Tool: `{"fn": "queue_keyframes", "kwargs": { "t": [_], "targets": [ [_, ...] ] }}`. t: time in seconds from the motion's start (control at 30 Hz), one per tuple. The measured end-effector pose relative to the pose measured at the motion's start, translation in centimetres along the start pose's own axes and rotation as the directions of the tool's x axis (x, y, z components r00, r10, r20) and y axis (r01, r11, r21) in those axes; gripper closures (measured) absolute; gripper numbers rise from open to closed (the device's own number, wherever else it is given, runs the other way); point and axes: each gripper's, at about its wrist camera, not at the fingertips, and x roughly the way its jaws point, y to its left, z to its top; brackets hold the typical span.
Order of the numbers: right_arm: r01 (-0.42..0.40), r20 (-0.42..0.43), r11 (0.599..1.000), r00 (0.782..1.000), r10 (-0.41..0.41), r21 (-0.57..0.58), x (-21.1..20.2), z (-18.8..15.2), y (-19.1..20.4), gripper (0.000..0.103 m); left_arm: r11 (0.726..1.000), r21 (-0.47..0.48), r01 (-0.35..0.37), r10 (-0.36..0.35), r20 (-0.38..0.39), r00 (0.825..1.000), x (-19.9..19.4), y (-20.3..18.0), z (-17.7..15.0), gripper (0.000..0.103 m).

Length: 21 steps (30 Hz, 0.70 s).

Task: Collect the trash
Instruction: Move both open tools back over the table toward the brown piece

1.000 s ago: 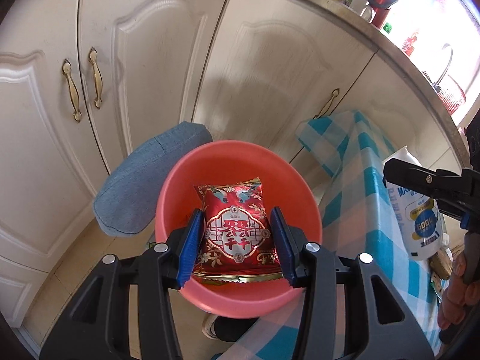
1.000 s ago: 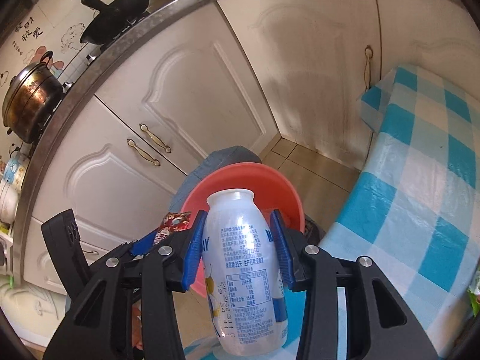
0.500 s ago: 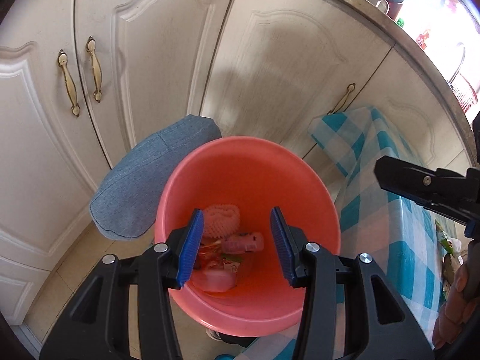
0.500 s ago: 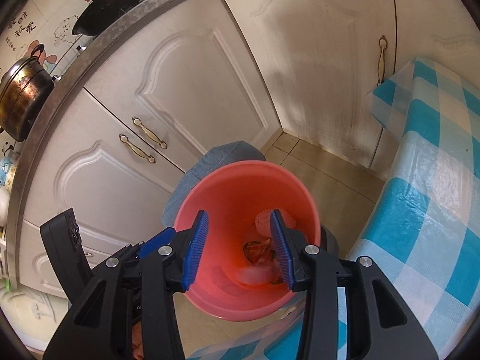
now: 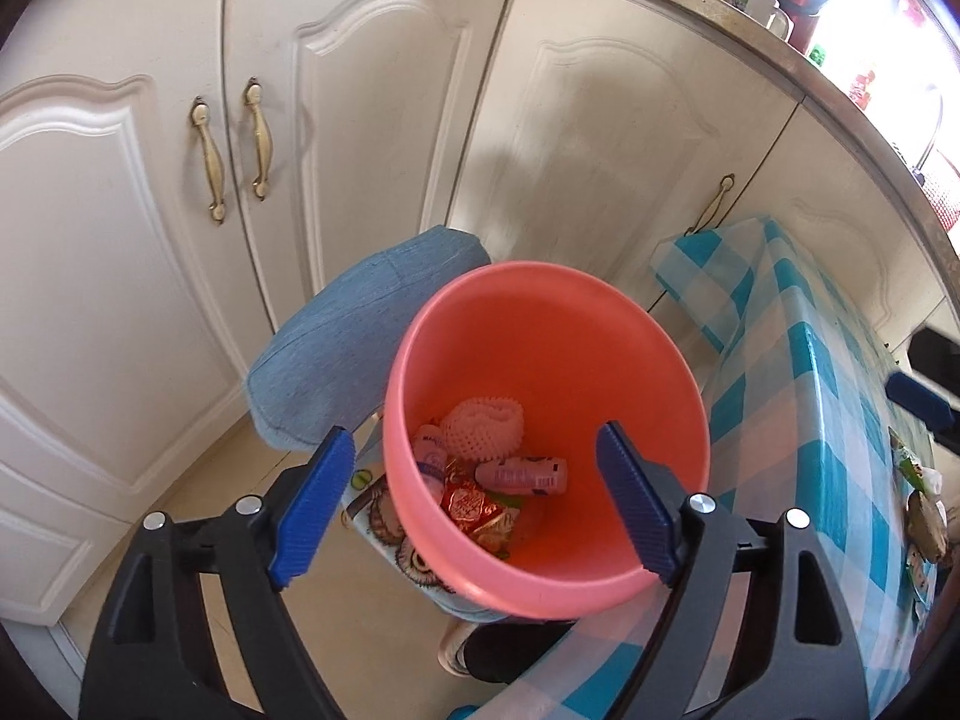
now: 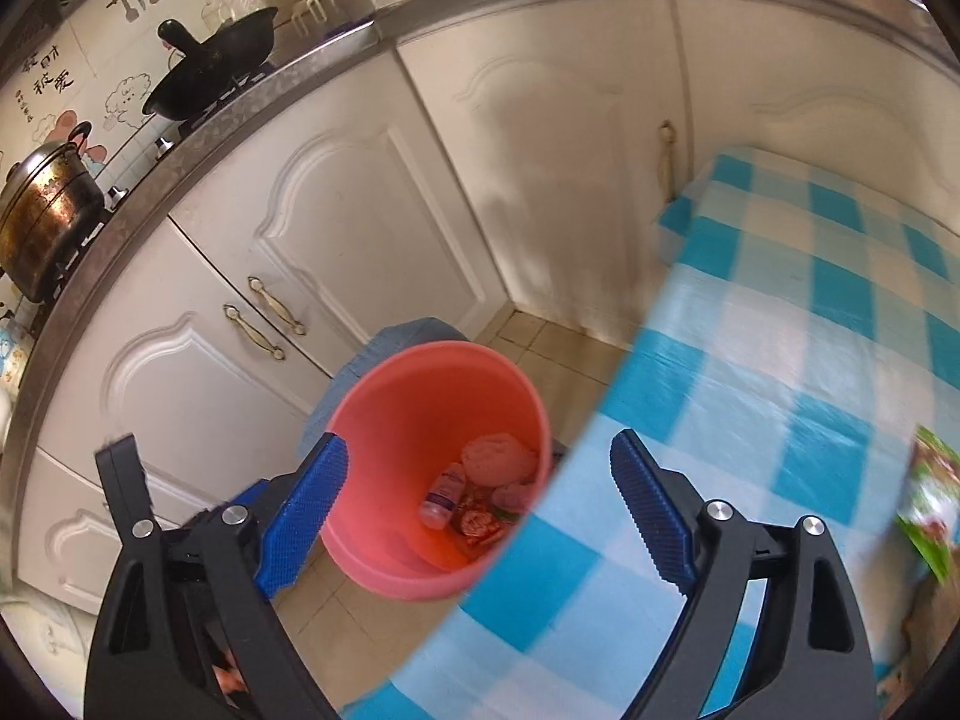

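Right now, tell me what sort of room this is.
Most likely a home kitchen: a wok and a metal pot sit on the stove, with white cabinets under the counter and a checked tablecloth.

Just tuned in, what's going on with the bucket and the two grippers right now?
A person is clearing trash into the pink bucket on the floor beside the checked table. Both hand-held grippers are over it with nothing between their pads: the left hand-held gripper and the right hand-held gripper are opening. In the bucket lie a red snack packet, a small pink bottle and a foam net. More litter sits at the table's edge, including a green packet.
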Motion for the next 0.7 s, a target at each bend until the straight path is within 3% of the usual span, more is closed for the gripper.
{"fn": "queue_keyframes", "kwargs": {
  "t": [0.3,0.7],
  "targets": [
    [0.076,0.069,0.997,0.995,-0.076,0.011,-4.1,-4.5,-2.0,0.014,0.998,0.061,-0.017,0.015,0.034,0.999,-2.6,-2.3,-1.0,0.015],
    [0.136,0.136,0.99,0.981,-0.139,0.032,-8.7,-8.3,-3.7,0.012,0.989,0.137,0.051,-0.06,0.069,0.996,-6.4,-6.6,-3.0,0.015]
  ]
}}
